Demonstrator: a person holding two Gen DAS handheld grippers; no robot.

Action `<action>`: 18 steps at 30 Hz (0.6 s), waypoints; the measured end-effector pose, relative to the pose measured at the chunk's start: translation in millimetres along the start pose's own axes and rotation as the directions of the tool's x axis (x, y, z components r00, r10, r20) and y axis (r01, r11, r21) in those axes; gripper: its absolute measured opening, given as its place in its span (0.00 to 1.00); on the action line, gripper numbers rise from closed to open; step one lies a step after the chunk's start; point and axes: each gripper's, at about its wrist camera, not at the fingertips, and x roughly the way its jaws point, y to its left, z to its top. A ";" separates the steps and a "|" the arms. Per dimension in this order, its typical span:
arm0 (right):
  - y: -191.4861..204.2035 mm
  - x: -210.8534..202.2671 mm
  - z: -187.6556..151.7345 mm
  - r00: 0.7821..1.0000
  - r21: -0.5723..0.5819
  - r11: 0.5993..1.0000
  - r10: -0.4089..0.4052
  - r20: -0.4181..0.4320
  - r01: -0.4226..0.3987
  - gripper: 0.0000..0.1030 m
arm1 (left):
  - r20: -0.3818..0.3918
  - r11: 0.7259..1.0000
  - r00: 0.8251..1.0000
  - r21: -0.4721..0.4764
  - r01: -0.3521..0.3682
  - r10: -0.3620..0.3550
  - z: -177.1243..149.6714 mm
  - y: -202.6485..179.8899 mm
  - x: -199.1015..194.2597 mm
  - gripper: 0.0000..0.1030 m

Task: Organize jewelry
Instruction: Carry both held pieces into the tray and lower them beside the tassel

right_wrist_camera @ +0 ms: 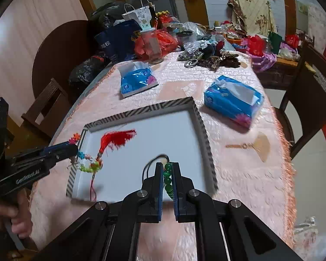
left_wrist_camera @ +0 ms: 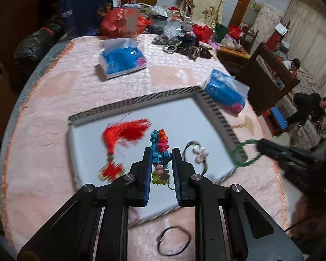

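Note:
A white tray with a striped rim (left_wrist_camera: 139, 99) (right_wrist_camera: 141, 110) lies on the pink tablecloth. In it lie a red tassel knot charm (left_wrist_camera: 119, 137) (right_wrist_camera: 113, 140) and a black cord bracelet with pale beads (left_wrist_camera: 197, 152). My left gripper (left_wrist_camera: 161, 152) is shut on a multicolour knotted string (left_wrist_camera: 159, 144) and holds it over the tray; it shows at the tray's left edge in the right wrist view (right_wrist_camera: 86, 163). My right gripper (right_wrist_camera: 167, 167) is shut on a green bead bracelet (right_wrist_camera: 168, 179) (left_wrist_camera: 245, 152) over the tray's near right part.
A black hair tie (left_wrist_camera: 173, 241) lies on the cloth in front of the tray. Two blue tissue packs (right_wrist_camera: 138, 80) (right_wrist_camera: 233, 100) and a small fan-shaped charm (right_wrist_camera: 254, 145) lie beyond and right of the tray. Clutter fills the table's far end. A chair (right_wrist_camera: 310, 95) stands right.

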 end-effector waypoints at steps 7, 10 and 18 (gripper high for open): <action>-8.1 50.9 12.8 0.998 0.018 1.000 0.008 -0.059 -0.007 0.07 | -0.052 0.999 0.998 -0.021 0.039 -0.040 3.2 1.3 45.0 0.16; -14.4 64.2 10.5 0.997 0.030 1.000 0.002 -0.080 0.001 0.07 | -0.118 0.999 0.993 -0.042 0.000 -0.005 -9.7 18.4 71.6 0.16; -22.4 93.3 -4.7 0.988 0.046 0.999 0.013 -0.155 -0.006 0.07 | -0.189 0.996 0.981 -0.072 -0.055 0.040 -28.0 50.0 90.5 0.16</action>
